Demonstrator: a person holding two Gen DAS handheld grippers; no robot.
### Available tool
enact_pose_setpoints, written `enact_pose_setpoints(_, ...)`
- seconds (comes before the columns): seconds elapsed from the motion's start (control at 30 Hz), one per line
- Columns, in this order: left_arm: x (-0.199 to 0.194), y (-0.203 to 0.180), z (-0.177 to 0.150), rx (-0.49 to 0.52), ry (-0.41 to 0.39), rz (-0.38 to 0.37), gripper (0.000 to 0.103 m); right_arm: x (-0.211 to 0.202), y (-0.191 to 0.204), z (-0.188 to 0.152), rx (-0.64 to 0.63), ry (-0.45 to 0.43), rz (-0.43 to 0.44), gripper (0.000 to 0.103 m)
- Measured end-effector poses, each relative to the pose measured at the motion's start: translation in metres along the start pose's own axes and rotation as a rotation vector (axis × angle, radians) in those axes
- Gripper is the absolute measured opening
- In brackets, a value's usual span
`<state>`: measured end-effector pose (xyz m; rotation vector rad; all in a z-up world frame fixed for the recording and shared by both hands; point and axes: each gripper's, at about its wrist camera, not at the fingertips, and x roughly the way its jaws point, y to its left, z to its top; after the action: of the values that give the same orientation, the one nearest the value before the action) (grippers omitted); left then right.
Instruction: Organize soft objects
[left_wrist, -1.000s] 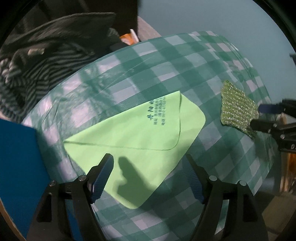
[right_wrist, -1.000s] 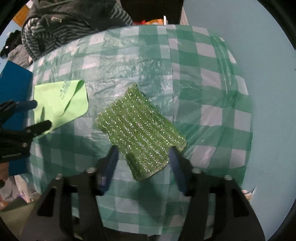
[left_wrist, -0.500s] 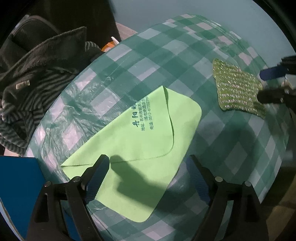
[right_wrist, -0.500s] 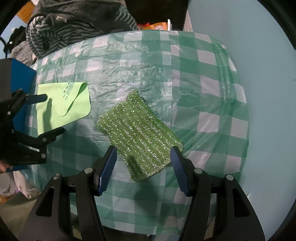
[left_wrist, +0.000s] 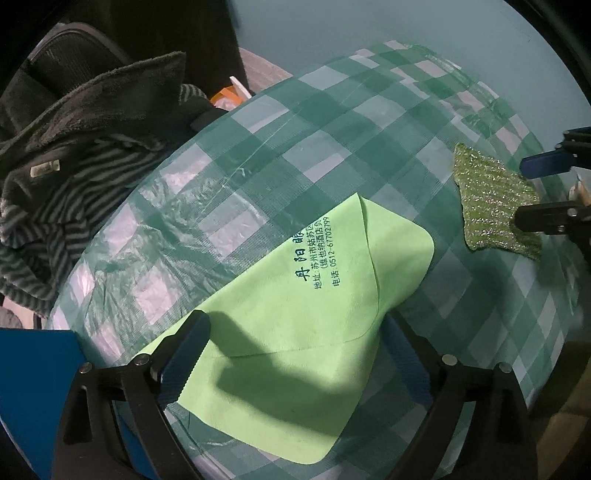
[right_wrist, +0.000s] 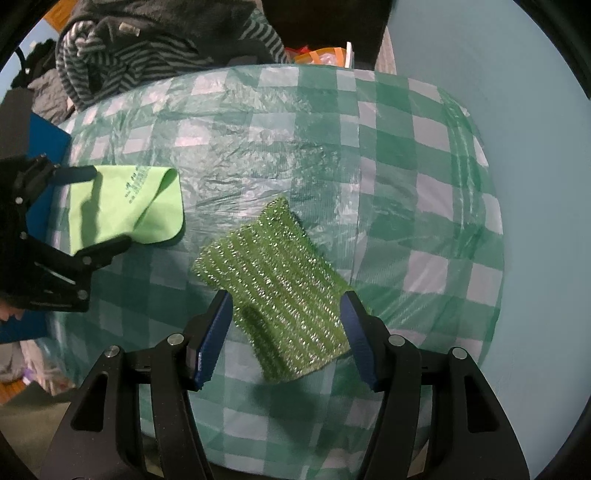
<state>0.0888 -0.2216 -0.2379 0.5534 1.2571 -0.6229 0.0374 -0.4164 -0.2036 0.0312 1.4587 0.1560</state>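
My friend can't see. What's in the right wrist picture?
An open right claw hovers over a sparkly green scrubbing cloth on a green checked tablecloth. At left, the left claw reaches over a folded light green cloth.

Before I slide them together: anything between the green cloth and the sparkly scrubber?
No, only bare checked tablecloth lies between green cloth and scrubber, seen in the right wrist view.

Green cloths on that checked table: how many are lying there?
2. A smooth light green cloth with one corner folded over lies in front of the left gripper. A sparkly knitted cloth lies flat in front of the right gripper. The striped clothes pile could hide more.
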Motion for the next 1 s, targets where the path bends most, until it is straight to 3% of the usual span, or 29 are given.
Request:
enact_pose_setpoints(0.07,0.000,0.003,-0.001,-0.017,-0.009,-0.019,0.093,0.004,0.002,0.002,-0.022,0.007,-0.011,0.061)
enact_pose_setpoints(0.27,-0.007,0.003,-0.002,-0.027,-0.054,-0.035,0.066,0.006,0.010,0.003,-0.082,0.019,0.004,0.061)
enact_pose_setpoints(0.37,-0.007,0.002,0.001,-0.011,-0.059,-0.036,0.047,0.011,0.019,0.004,-0.111,0.023,0.005,0.063)
enact_pose_setpoints(0.43,-0.008,0.003,0.003,-0.008,-0.058,-0.034,0.025,0.014,0.022,0.003,-0.126,0.027,0.000,0.063)
enact_pose_setpoints(0.5,-0.009,0.004,0.005,-0.012,-0.051,-0.025,0.014,0.016,0.026,0.004,-0.146,0.029,-0.005,0.063)
enact_pose_setpoints(0.63,-0.008,0.007,0.005,-0.035,-0.035,-0.011,0.007,0.022,0.032,0.005,-0.168,0.026,-0.020,0.063)
enact_pose_setpoints(0.9,-0.022,0.008,-0.005,-0.103,-0.031,0.006,0.005,0.031,0.039,-0.004,-0.232,-0.006,-0.064,0.062)
enact_pose_setpoints(0.97,-0.028,0.007,-0.009,-0.124,-0.037,0.008,0.005,0.030,0.040,-0.007,-0.235,-0.019,-0.065,0.054)
enact_pose_setpoints(1.0,-0.031,0.007,-0.011,-0.131,-0.038,0.009,0.005,0.028,0.044,-0.007,-0.235,-0.025,-0.068,0.042)
